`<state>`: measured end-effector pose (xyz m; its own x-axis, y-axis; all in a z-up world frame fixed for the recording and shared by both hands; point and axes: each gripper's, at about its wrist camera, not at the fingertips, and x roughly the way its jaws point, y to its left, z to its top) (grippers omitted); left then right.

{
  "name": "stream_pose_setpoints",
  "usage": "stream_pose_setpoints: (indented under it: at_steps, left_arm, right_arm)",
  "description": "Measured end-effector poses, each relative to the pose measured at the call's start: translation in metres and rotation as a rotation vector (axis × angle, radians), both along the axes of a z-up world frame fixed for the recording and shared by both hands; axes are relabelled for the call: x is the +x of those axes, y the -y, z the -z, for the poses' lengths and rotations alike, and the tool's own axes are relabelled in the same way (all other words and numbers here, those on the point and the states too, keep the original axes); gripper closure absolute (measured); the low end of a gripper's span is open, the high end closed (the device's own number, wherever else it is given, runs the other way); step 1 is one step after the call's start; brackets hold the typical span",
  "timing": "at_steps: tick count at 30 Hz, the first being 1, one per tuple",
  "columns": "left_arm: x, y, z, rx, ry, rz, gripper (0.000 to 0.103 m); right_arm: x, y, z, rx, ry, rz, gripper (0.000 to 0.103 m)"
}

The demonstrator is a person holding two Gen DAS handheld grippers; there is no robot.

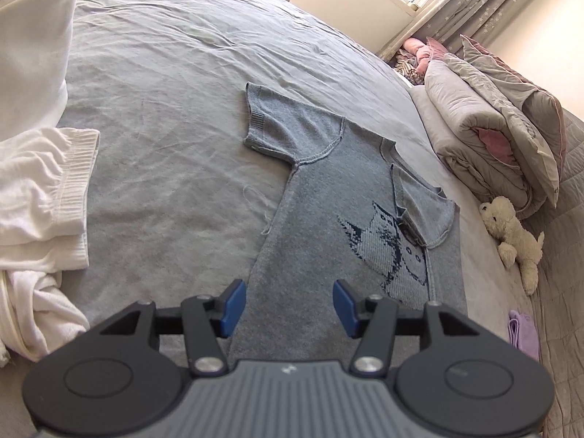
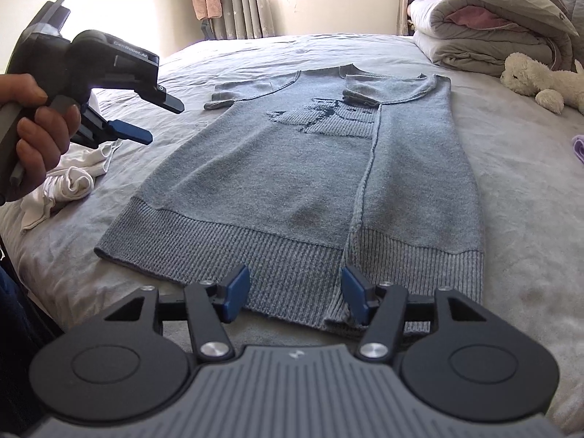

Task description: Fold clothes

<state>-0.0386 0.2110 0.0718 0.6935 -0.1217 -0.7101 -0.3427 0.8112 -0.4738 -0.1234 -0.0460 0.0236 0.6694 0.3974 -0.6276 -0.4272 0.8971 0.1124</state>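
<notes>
A grey-blue knit short-sleeved sweater [image 1: 310,219] [image 2: 273,168] with a dark animal pattern lies flat on the grey bed sheet [image 1: 164,91] [image 2: 511,200]. Its right side and right sleeve are folded in over the front. Its left sleeve lies spread out. My left gripper [image 1: 288,306] is open above the sweater's left edge, with nothing between its blue pads. In the right wrist view a hand holds the left gripper [image 2: 160,118] in the air, left of the sweater. My right gripper [image 2: 295,299] is open just over the ribbed hem, by the folded edge.
White clothes [image 1: 40,182] [image 2: 69,182] lie bunched on the bed left of the sweater. A folded quilt and pillows [image 1: 485,124] [image 2: 485,25], a cream plush toy [image 1: 511,233] [image 2: 540,80] and a small purple cloth [image 1: 523,332] [image 2: 578,146] lie to the right.
</notes>
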Motion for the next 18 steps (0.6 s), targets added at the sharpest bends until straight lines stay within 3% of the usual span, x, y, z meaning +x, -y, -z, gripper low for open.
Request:
stream_pose_setpoints:
  at_steps: [10, 18]
  left_arm:
    - [0.012, -0.017, -0.004, -0.002, 0.005, -0.019, 0.041]
    - [0.037, -0.051, -0.003, -0.055, -0.006, -0.065, 0.039]
  right_arm:
    - [0.002, -0.031, -0.002, 0.030, 0.010, -0.050, 0.042]
    - [0.001, -0.064, 0.001, 0.031, 0.007, -0.102, 0.041]
